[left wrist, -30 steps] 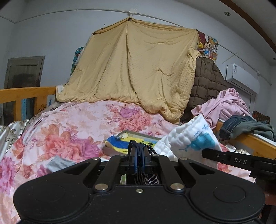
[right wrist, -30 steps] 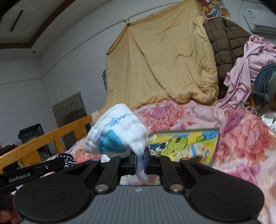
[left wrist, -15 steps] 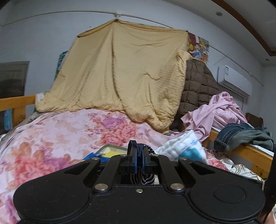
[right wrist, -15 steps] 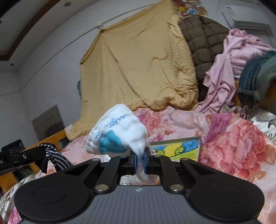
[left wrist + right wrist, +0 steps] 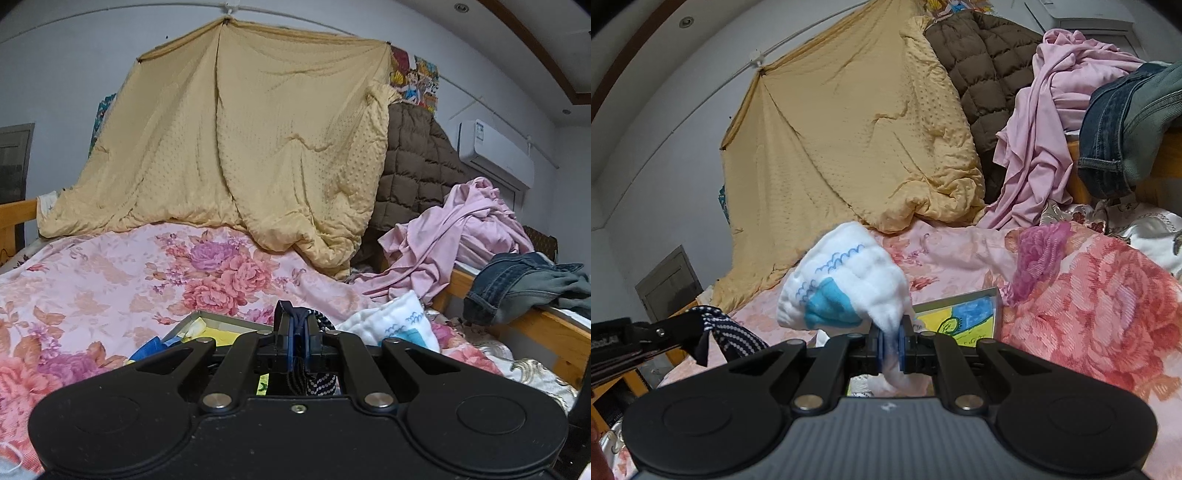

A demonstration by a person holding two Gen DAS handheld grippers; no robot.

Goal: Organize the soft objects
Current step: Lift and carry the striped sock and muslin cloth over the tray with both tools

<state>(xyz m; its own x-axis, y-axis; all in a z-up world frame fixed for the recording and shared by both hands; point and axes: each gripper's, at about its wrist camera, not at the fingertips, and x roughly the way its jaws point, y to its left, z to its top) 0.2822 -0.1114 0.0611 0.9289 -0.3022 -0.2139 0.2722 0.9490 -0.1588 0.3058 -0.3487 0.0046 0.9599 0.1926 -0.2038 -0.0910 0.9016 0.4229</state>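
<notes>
My left gripper (image 5: 298,325) is shut on a dark navy cloth with white dots (image 5: 318,382), which hangs below the fingers. In the right wrist view that same dotted cloth (image 5: 729,332) dangles at the lower left from the left gripper's fingertips. My right gripper (image 5: 891,341) is shut on a white quilted cloth with a blue patch (image 5: 846,286), bunched up above the fingers. The white cloth (image 5: 395,325) also shows in the left wrist view, just right of the left gripper. Both are held over a bed with a pink floral cover (image 5: 110,273).
A flat picture box (image 5: 964,317) with a yellow and blue drawing lies on the cover under the grippers. A yellow blanket (image 5: 251,147) hangs at the back beside a brown quilted coat (image 5: 413,170). Pink clothes (image 5: 461,236) and jeans (image 5: 517,284) lie over the wooden bed rail (image 5: 546,328) on the right.
Both grippers have swung sideways across the bed with their cloths still held. The pink clothes and jeans have come closer in the right wrist view. The picture box has slid lower.
</notes>
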